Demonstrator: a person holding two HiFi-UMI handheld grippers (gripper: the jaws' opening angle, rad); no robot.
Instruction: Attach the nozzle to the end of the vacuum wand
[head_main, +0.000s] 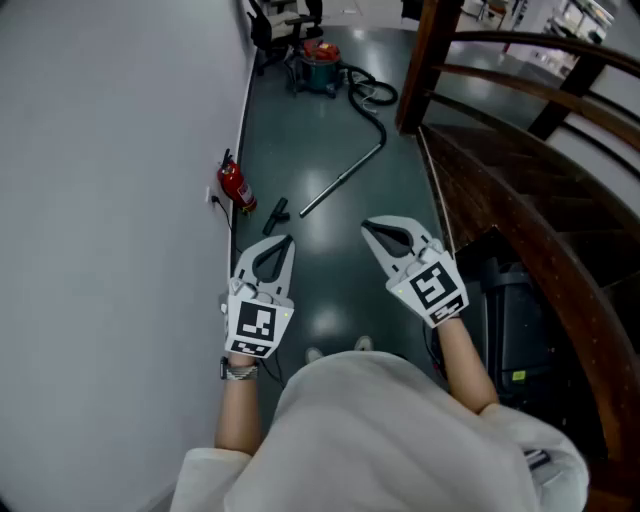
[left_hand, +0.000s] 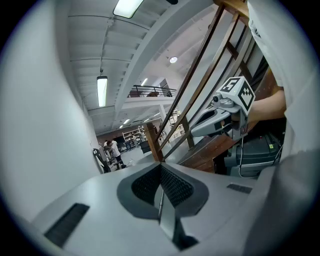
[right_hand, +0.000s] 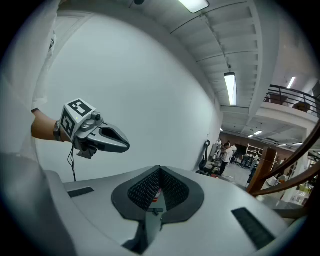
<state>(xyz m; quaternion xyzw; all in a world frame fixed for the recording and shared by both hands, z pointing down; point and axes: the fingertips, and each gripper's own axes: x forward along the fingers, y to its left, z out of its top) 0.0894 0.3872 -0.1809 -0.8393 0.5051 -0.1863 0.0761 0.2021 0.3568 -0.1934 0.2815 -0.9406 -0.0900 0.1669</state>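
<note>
In the head view the silver vacuum wand (head_main: 340, 180) lies slanted on the dark floor, joined by a black hose (head_main: 370, 95) to the red-and-green vacuum (head_main: 318, 62) farther back. The small black nozzle (head_main: 275, 215) lies on the floor just left of the wand's near end, apart from it. My left gripper (head_main: 284, 241) is held above the floor short of the nozzle, shut with nothing in it. Level with it, my right gripper (head_main: 368, 227) is also shut and empty. Each gripper view shows closed jaws and the other gripper beside it: the right gripper (left_hand: 194, 132) and the left gripper (right_hand: 127, 146).
A white wall (head_main: 110, 200) runs along the left with a red fire extinguisher (head_main: 237, 187) at its foot. A wooden staircase with railing (head_main: 520, 170) bounds the right. A black device (head_main: 510, 310) stands beside my right arm. People (right_hand: 226, 152) stand far down the hall.
</note>
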